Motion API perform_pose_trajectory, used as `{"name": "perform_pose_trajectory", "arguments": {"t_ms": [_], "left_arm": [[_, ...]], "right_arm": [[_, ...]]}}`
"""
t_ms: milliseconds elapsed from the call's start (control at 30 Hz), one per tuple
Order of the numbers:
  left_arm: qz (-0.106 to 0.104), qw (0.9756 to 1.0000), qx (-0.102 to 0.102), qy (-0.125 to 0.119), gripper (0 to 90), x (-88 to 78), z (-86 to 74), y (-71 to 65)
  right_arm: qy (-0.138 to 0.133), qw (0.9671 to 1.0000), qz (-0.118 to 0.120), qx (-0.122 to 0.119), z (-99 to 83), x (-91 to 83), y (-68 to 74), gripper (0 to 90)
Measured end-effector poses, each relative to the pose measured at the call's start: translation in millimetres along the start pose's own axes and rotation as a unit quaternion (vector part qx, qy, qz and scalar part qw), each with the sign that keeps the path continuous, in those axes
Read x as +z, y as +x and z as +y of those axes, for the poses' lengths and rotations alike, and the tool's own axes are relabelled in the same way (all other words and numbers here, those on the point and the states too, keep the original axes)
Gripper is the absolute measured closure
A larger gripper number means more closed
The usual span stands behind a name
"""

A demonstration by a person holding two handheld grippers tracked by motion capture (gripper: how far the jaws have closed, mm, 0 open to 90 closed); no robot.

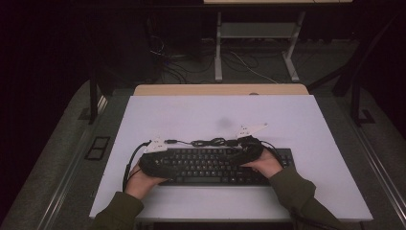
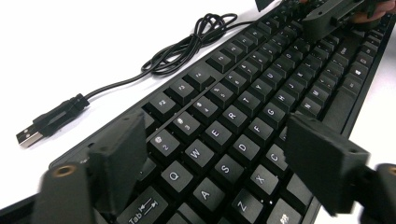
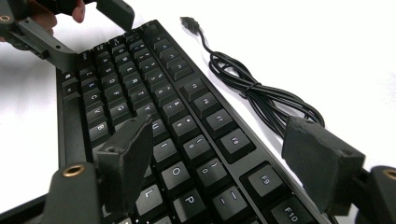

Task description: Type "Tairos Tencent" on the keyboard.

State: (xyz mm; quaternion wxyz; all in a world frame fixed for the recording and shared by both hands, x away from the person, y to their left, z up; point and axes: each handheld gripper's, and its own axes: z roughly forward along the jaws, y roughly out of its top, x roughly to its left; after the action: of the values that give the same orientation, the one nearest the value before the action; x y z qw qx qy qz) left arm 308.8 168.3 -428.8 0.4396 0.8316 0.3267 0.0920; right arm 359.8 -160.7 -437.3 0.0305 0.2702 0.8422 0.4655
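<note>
- the black keyboard (image 1: 218,165) lies flat on the white table (image 1: 206,115), near the person's edge of it, long side running across.
- the left gripper (image 1: 152,165) hangs over the keyboard's left end, held by the person's left hand (image 1: 141,182).
- in the left gripper view its jaws stand wide apart above the letter keys, one over the tab and number keys, the other over the bottom letter row; the keyboard (image 2: 243,121) lies under the gap and nothing is pinched.
- the right gripper (image 1: 249,152) hangs over the keyboard's right-middle part, with the right hand (image 1: 265,163) on the near side of it.
- in the right gripper view its jaws are also spread wide; one sits above the middle letter keys of the keyboard (image 3: 154,102), the other out past the function-key row over the table, and they grip nothing.
- the keyboard's cable (image 1: 210,142) lies in a loose tangle on the table just behind the keyboard's far edge.
- its usb plug (image 2: 29,136) rests on the table beyond the keyboard's far left corner, clear of both grippers.
</note>
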Motion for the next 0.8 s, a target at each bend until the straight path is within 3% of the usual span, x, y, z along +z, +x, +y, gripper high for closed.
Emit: {"name": "perform_pose_trajectory", "arguments": {"t_ms": [600,800], "left_arm": [[0.003,0.9998,0.005,0.018,73.0,-6.5,-4.4,4.5],[-0.006,0.9997,0.004,0.025,89.0,-5.2,-3.8,4.1]], "right_arm": [[-0.003,1.0,-0.009,0.0,-0.5,-0.8,-1.4,22.0],[-0.003,0.9999,-0.01,0.0,-0.5,-0.5,-1.3,22.0]]}}
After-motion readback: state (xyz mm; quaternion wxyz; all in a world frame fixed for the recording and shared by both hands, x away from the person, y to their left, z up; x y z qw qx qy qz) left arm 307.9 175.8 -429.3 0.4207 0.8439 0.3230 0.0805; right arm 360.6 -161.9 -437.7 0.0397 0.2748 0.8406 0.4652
